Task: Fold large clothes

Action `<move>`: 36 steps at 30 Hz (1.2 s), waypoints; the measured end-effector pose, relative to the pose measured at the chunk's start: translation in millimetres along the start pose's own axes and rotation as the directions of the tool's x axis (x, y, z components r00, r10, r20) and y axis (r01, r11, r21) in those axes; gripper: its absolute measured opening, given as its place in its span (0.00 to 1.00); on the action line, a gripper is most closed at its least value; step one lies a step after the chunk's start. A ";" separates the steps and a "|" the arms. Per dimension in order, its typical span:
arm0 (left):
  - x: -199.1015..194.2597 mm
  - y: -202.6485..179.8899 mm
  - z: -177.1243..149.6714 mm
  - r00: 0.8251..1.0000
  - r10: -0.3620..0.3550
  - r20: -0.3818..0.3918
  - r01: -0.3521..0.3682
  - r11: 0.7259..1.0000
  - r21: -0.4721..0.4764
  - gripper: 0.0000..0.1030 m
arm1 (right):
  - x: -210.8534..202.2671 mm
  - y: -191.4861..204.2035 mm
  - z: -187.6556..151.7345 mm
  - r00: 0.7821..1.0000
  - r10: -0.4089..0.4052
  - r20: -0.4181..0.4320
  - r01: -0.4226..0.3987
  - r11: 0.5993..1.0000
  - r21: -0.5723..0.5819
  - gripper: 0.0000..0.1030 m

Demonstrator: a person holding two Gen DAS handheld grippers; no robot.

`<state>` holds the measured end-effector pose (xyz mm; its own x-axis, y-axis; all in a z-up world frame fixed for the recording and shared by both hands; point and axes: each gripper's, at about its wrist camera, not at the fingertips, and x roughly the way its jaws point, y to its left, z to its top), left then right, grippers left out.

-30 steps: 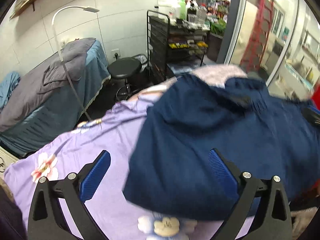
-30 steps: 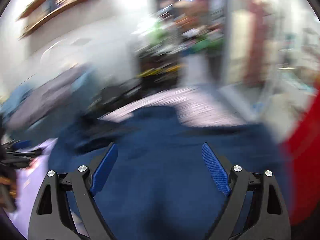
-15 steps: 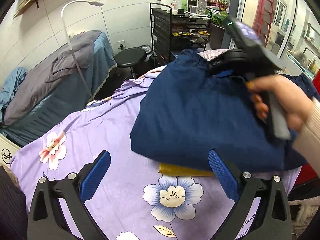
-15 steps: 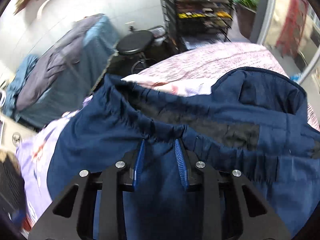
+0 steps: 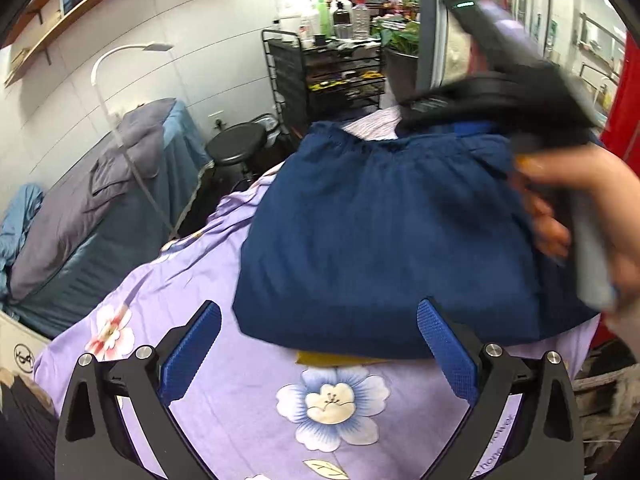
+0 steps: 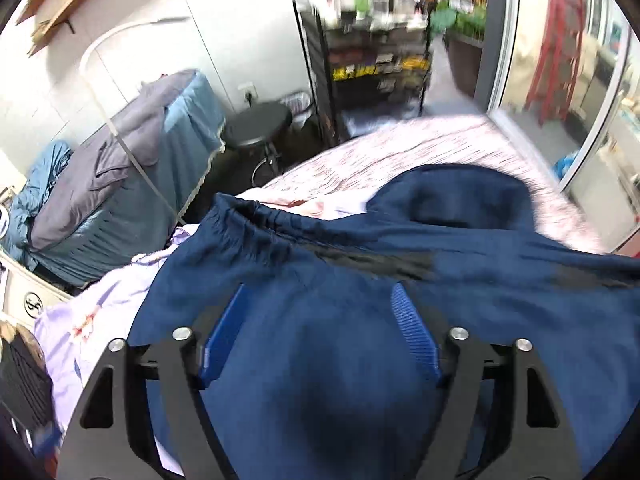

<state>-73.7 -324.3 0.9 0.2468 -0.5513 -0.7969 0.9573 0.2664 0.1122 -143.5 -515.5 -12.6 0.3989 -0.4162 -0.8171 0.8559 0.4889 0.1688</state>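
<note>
A navy garment [image 5: 380, 240] lies folded over on the purple floral sheet [image 5: 224, 400]; its gathered waistband [image 6: 256, 216] is at the far edge. My left gripper [image 5: 318, 308] hovers open over the sheet, just short of the garment's near edge, with nothing between its fingers. My right gripper [image 6: 320, 292] hangs over the garment's middle with its jaws opening; the cloth lies below them, not pinched. In the left wrist view a hand [image 5: 568, 200] holds that gripper above the garment's right side. A yellow cloth edge [image 5: 340, 358] peeks out from under the garment.
A black stool [image 5: 236, 146] and a wire shelf cart [image 5: 324, 76] stand beyond the bed. At left are a treatment couch with grey and blue covers [image 5: 100, 200] and a white lamp arm [image 5: 120, 52]. A glass door [image 6: 560, 80] is at right.
The right gripper, shut on the waistband half a second ago, has opened and drawn back over the garment. The garment now lies flat and folded. The left gripper has backed off a little.
</note>
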 end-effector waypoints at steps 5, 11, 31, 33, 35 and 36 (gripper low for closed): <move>-4.5 -19.7 13.5 1.000 -0.018 0.000 0.018 0.999 0.046 0.94 | -60.6 -38.5 -39.2 0.992 -0.119 -0.033 0.119 0.993 0.004 0.80; -14.8 -37.7 21.1 0.998 -0.055 0.009 0.054 0.996 0.073 0.94 | -96.6 -77.9 -81.3 0.965 -0.234 -0.121 0.241 0.969 0.048 0.81; -24.9 -67.9 14.4 0.996 -0.063 -0.070 0.071 0.991 0.115 0.94 | -131.2 -70.1 -124.0 0.941 -0.308 -0.143 0.315 0.949 0.027 0.81; -24.3 -67.6 13.3 0.995 -0.059 -0.081 0.068 0.991 0.113 0.94 | -132.2 -69.5 -124.1 0.941 -0.307 -0.142 0.314 0.949 0.029 0.81; -25.0 -66.7 12.2 0.994 -0.065 -0.083 0.074 0.991 0.110 0.94 | -133.1 -68.9 -124.0 0.940 -0.311 -0.142 0.318 0.948 0.029 0.81; -25.5 -66.4 11.9 0.994 -0.068 -0.084 0.076 0.991 0.108 0.94 | -133.1 -68.7 -123.9 0.940 -0.311 -0.142 0.318 0.948 0.028 0.81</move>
<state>-141.7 -337.3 20.8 0.1682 -0.5000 -0.8495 0.9840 0.1368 0.1143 -296.1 -398.7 16.3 0.0615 -0.4341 -0.8987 0.9471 0.3096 -0.0848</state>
